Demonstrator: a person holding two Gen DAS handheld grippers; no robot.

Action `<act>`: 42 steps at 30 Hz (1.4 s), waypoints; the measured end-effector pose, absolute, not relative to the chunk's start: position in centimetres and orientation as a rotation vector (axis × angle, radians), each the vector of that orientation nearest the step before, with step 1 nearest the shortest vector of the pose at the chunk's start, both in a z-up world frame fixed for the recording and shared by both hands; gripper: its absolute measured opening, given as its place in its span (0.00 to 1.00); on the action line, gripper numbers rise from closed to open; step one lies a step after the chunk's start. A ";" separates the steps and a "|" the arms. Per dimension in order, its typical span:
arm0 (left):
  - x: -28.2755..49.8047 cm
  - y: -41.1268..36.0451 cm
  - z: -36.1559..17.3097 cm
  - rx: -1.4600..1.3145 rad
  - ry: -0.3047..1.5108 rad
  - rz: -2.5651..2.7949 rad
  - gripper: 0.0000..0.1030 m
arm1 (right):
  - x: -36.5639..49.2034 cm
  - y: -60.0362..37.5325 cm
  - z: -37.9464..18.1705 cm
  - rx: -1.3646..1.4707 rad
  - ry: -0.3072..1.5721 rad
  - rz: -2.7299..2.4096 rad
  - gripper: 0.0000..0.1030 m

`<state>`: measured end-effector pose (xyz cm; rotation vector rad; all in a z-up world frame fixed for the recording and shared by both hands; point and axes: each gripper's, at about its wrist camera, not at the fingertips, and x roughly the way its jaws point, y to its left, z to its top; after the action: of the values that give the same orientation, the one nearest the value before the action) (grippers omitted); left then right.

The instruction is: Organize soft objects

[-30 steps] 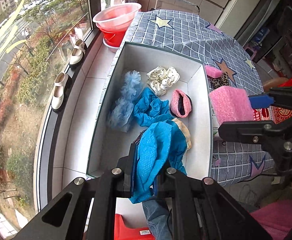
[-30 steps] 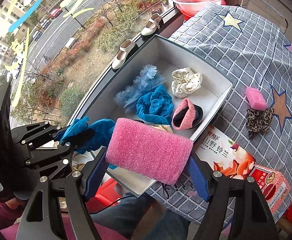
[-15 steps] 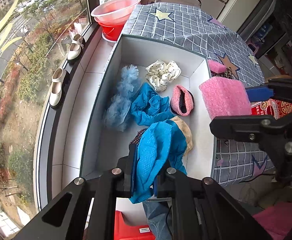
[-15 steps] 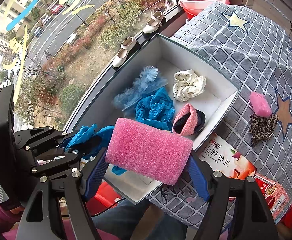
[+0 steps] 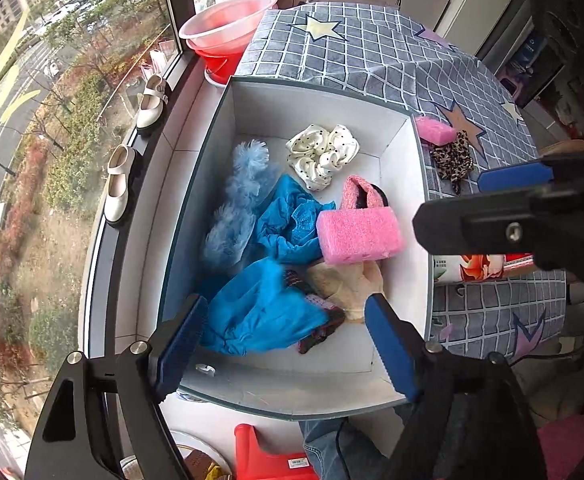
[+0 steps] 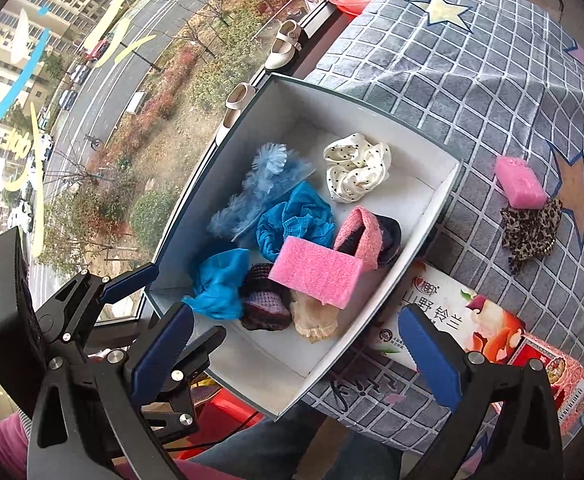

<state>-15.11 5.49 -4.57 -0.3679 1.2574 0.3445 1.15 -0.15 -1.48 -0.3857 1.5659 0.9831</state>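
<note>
A second ago our left gripper (image 5: 279, 340) pinched the crumpled blue mesh cloth (image 5: 259, 312) and our right gripper (image 6: 292, 348) clamped the pink rectangular foam sponge (image 6: 318, 272). Now both jaws are opening, nothing between them, and both items lie inside the white open cardboard box (image 5: 396, 184).

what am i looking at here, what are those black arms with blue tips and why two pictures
No robot here: a person holds a two-finger gripper in each hand, with a wide-angle camera on each, hence two views. The left gripper and right gripper hang above a white box on a checked tablecloth. Both sets of jaws are opening with nothing gripped. In the box lie a blue cloth, a pink sponge, a dotted scrunchie and other soft things. A smaller pink sponge and a leopard scrunchie wait outside.
</note>
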 end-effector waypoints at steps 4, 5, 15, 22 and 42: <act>-13.4 5.5 -3.6 -0.441 1.252 0.294 0.84 | 3.8 -3.1 0.3 -0.330 1.601 0.948 1.00; -12.8 5.5 -3.2 -0.463 1.245 0.279 0.84 | 4.7 -4.1 0.9 -0.325 1.609 0.941 1.00; -4.7 3.1 -1.1 -0.597 1.256 0.173 0.85 | 17.3 -14.5 0.7 -0.358 1.620 0.698 1.00; 1.5 1.0 -1.6 -0.595 1.306 0.201 0.85 | 22.3 -14.9 -7.3 -0.450 1.687 0.737 1.00; 13.9 -1.3 -8.5 -0.672 1.396 0.336 0.85 | 26.2 -14.4 -19.2 -0.768 1.489 0.588 1.00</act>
<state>13.89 -1.28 -8.46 -0.6722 1.3960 0.3362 26.17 -14.38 -19.22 -0.7677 1.4886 0.5882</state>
